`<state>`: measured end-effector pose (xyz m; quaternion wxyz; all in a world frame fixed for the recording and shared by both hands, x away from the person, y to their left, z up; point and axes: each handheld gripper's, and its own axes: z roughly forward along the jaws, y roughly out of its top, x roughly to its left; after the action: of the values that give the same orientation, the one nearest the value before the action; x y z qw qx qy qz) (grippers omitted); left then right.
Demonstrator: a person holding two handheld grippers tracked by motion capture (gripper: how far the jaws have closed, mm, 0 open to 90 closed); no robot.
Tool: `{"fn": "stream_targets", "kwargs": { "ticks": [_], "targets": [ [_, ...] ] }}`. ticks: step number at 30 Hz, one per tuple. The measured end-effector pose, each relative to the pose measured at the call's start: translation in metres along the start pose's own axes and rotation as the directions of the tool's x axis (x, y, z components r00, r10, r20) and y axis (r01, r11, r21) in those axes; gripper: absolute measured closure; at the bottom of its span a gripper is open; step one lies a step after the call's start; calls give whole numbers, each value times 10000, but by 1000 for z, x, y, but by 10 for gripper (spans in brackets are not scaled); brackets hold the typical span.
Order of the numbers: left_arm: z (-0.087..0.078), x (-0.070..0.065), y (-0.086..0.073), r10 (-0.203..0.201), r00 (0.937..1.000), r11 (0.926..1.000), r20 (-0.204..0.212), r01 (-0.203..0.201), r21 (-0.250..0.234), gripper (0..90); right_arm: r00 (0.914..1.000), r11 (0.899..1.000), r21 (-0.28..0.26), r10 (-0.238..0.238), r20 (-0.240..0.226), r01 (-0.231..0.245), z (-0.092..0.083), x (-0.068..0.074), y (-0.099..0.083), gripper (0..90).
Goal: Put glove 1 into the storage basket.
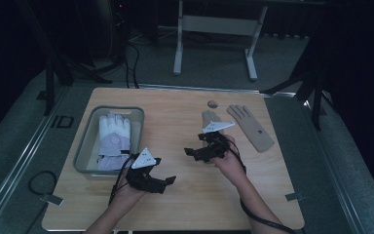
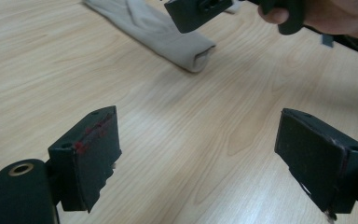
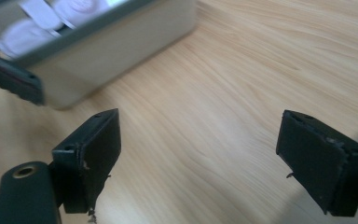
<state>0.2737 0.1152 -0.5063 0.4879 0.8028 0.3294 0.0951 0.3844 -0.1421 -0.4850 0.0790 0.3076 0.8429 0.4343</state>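
Observation:
A white glove (image 1: 114, 134) lies in a grey bin (image 1: 84, 144) on the left of the wooden table (image 1: 175, 112). A beige glove (image 1: 251, 126) lies flat at the right, and a second beige glove (image 1: 208, 117) shows partly behind my right gripper (image 1: 192, 152). My left gripper (image 1: 168, 181) hovers beside the bin's near right corner. In the left gripper view my jaws (image 2: 205, 158) stand open over bare wood, with a beige glove's cuff (image 2: 177, 42) beyond. In the right gripper view my jaws (image 3: 205, 158) are open and empty, facing the bin (image 3: 121, 46).
A small grey lump (image 1: 213, 104) sits near the table's far edge. Bare wood lies between the two grippers and along the near edge. Metal frame legs (image 1: 177, 48) stand on the floor behind the table.

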Motion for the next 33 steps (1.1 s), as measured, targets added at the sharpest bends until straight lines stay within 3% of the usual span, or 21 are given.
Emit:
{"fn": "stream_targets", "kwargs": {
  "ticks": [4,8,14,16,20,23,27,29,33],
  "targets": [
    [10,-4,-12,116,9999,9987,-22,-117,-489,141,9992,9999,-11,-136,381,137,-3,-7,-12,140],
    [20,-7,-22,400,9992,9985,10,-400,-384,141,9980,9996,70,-278,563,274,-5,-10,-20,140],
    [28,-6,-35,623,9979,9972,-155,-628,-405,141,9984,9978,-657,70,567,-32,-11,-15,-31,140],
    [30,-5,-37,735,9968,9966,-317,-746,-337,141,9969,9977,-667,-20,787,73,-13,-15,-34,139],
    [33,-5,-40,669,9969,9971,-415,-683,-328,141,9960,9982,-546,282,851,-236,-17,-20,-36,121],
    [34,-4,-41,627,9972,9975,-416,-640,-299,141,9942,9941,-801,786,731,-727,-22,-28,-39,107],
    [35,-2,-43,575,9979,9977,-296,-585,-336,141,9865,9926,-947,881,1382,-754,-26,-35,-40,107],
    [35,-3,-43,592,9979,9977,-276,-601,-316,141,9851,9926,-950,891,1470,-756,-27,-41,-41,107],
    [36,-4,-43,634,9976,9975,-265,-642,-311,141,9749,9957,-736,701,2115,-556,-28,-56,-38,198]
  ]
}}
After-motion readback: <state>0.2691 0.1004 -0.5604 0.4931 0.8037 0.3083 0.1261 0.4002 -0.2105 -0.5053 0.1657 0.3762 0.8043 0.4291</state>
